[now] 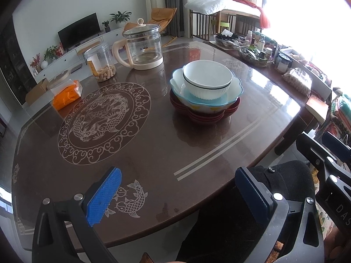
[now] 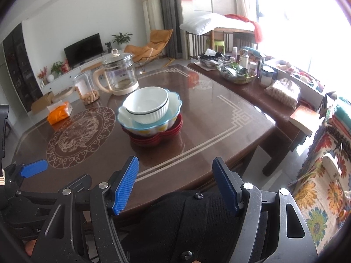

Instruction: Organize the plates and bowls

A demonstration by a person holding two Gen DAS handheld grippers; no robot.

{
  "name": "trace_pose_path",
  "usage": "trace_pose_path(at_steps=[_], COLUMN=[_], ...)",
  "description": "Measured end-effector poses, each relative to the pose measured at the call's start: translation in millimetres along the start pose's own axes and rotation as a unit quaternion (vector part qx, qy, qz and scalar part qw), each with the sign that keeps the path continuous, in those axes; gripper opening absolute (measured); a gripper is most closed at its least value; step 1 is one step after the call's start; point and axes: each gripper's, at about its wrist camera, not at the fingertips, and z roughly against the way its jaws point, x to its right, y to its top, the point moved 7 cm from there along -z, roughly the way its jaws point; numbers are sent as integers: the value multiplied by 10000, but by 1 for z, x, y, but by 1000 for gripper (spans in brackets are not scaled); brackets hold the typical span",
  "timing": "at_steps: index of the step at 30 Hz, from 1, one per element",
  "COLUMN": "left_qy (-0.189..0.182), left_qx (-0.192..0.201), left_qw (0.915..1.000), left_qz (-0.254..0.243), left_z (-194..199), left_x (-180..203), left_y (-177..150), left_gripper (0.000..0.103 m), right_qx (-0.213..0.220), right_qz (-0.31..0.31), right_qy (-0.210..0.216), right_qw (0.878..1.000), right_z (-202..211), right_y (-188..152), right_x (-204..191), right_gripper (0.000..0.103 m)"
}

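Note:
A white ribbed bowl (image 1: 207, 83) sits inside a light blue scalloped bowl (image 1: 232, 88), which rests on a stack of dark red scalloped plates (image 1: 206, 116) on the brown table (image 1: 153, 144). The same stack shows in the right wrist view: white bowl (image 2: 147, 105), blue bowl (image 2: 173, 107), red plates (image 2: 153, 140). My left gripper (image 1: 177, 192) is open and empty, held back at the table's near edge. My right gripper (image 2: 175, 184) is open and empty, also at the near edge, well short of the stack. The left gripper's blue fingertip (image 2: 35, 168) shows at the left.
A glass kettle (image 1: 142, 46), a clear jar of peanuts (image 1: 102, 62) and an orange tissue pack (image 1: 67, 95) stand at the table's far left. A side bench (image 2: 245, 87) with bottles, baskets and bags runs along the right. A floral cloth (image 2: 318, 186) lies at the near right.

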Motion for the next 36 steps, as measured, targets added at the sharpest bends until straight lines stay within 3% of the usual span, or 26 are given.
trace_pose_path(at_steps=[36], left_qy=[-68], left_qx=[36], left_qw=[9997], left_qz=[216], left_z=[-6], left_x=[-17], left_y=[8], left_gripper=[103], right_qx=[48], right_qz=[54], right_qy=[-372], right_qw=[9993], right_z=[-3], right_y=[10], right_x=[-2], right_gripper=[74])
